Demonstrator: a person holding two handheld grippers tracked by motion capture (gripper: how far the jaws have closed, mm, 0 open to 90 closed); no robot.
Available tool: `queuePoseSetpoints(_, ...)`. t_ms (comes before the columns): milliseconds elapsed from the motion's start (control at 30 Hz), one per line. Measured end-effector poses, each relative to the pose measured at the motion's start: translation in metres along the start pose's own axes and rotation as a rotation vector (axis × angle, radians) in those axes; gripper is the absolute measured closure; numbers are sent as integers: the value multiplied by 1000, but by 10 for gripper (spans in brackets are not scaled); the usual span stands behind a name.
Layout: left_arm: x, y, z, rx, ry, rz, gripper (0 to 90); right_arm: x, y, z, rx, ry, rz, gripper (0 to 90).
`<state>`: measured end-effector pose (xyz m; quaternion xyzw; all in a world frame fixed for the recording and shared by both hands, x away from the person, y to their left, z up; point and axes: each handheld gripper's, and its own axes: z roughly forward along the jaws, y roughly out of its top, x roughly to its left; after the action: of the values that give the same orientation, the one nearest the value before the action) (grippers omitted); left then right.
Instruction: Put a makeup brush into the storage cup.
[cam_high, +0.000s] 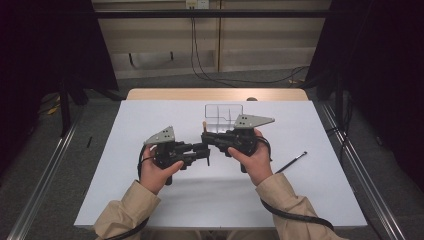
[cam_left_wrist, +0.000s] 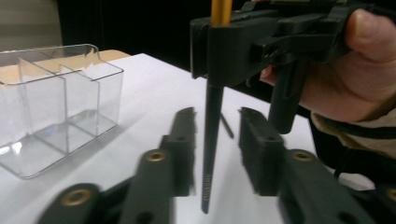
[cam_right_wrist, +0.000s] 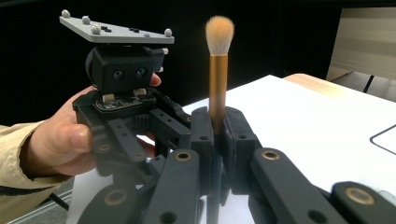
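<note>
Right gripper view has the right tongs (cam_right_wrist: 217, 140) clamped on a makeup brush (cam_right_wrist: 218, 70), gripping it about where the gold ferrule meets the dark handle. The brush stands upright, bristles up, so its long axis runs pretty much vertical. In the left gripper view the handle's lower end hangs right in the gap between the left tongs (cam_left_wrist: 215, 140), which are spread open with nothing in them and not touching it. So the left ones only need to close sideways on that dark handle, below the right pair's grip; looks like a handoff to me. The clear divided organizer (cam_left_wrist: 56, 102) sits off to the left tongs' left, well apart from the brush. A second thin brush (cam_high: 291, 163) lies flat on the white surface (cam_high: 320, 200), out past the right hand (cam_high: 252, 160).
</note>
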<state>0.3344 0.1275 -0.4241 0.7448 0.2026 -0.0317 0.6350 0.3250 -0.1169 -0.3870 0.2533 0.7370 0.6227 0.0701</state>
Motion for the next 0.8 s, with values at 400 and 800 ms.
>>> queuePoseSetpoints(400,1,0,2,-13,-14,-9,222,-3,1,-8,-17,-6,-5,840)
queuePoseSetpoints(800,3,0,-4,-27,36,47,31,-7,2,-17,-14,-31,-20,839)
